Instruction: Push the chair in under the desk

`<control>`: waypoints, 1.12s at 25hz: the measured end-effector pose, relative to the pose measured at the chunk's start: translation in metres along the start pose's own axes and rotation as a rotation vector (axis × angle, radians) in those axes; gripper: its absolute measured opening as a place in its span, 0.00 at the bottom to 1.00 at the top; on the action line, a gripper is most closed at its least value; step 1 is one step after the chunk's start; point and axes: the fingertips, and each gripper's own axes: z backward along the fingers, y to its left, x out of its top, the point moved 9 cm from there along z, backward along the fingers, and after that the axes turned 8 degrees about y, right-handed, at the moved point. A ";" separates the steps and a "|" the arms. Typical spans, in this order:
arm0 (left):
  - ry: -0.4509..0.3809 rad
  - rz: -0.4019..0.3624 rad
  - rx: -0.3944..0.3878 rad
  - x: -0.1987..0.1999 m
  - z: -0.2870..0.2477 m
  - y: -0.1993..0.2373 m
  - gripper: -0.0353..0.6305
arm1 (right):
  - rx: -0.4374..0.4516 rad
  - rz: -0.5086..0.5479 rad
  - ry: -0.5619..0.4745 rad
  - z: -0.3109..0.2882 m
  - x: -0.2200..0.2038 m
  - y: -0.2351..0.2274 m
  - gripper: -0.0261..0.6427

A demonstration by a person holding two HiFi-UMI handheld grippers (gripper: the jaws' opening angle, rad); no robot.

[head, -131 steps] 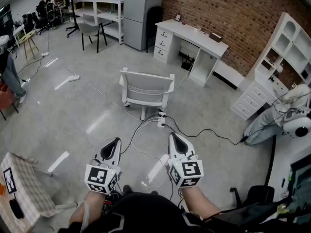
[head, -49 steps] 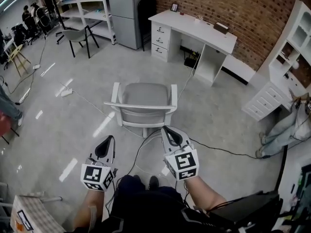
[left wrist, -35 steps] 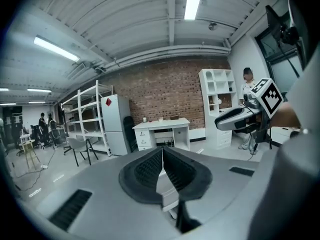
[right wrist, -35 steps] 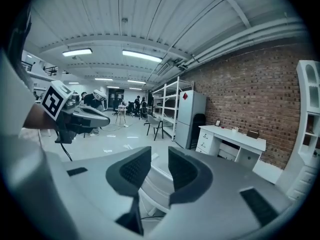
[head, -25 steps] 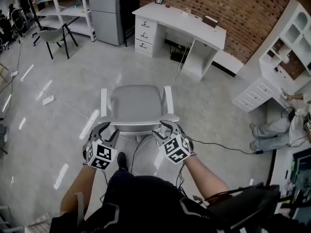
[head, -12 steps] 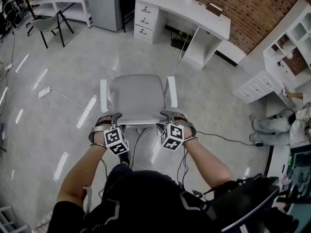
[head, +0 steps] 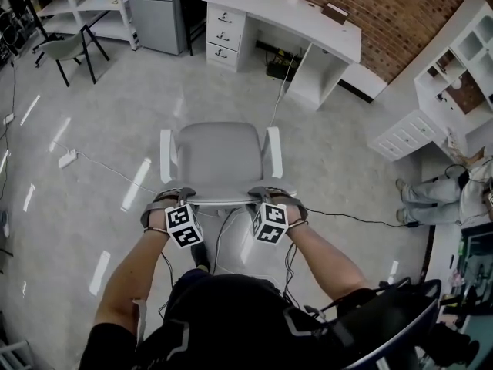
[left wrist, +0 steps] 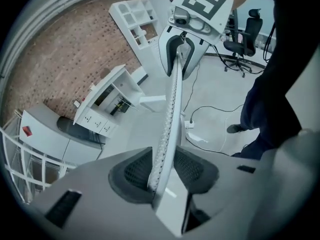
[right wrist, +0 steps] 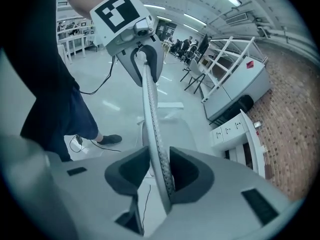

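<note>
A light grey chair [head: 219, 156] with white armrests stands on the floor, its seat facing the white desk [head: 285, 14] by the brick wall, well short of it. My left gripper [head: 179, 196] and right gripper [head: 266, 195] sit on the top rail of the backrest [head: 223, 200], one near each end. In the left gripper view the thin perforated backrest [left wrist: 172, 99] runs between the jaws of the left gripper [left wrist: 161, 176], which are closing with the pads against it. The right gripper [right wrist: 160, 176] is closing on the backrest [right wrist: 150, 109] the same way.
Black cables [head: 347, 220] and a power strip [head: 65, 159] lie on the floor around the chair. A white drawer unit [head: 400, 137] and shelving [head: 454, 75] stand at the right, where a person's legs [head: 431, 195] rest. A second chair [head: 65, 48] stands far left.
The person walked up behind the chair. Both grippers went from hanging open behind the backrest to sitting on its top rail, and their jaws have narrowed around it.
</note>
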 end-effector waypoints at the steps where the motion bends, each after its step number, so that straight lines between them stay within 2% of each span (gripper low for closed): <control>1: 0.004 0.001 -0.003 -0.001 -0.002 0.005 0.26 | 0.000 0.004 0.002 -0.002 0.003 -0.002 0.23; 8: 0.022 -0.002 -0.038 -0.002 -0.011 0.031 0.25 | -0.022 0.013 0.020 -0.016 0.010 -0.026 0.23; 16: 0.007 -0.038 -0.015 -0.005 -0.026 0.065 0.24 | -0.046 -0.057 0.077 -0.035 0.025 -0.060 0.25; 20: 0.006 -0.057 -0.022 -0.015 -0.036 0.088 0.24 | -0.016 -0.092 0.104 -0.046 0.041 -0.076 0.25; 28: -0.022 -0.127 -0.017 -0.029 -0.047 0.127 0.23 | -0.024 -0.156 0.133 -0.059 0.064 -0.101 0.25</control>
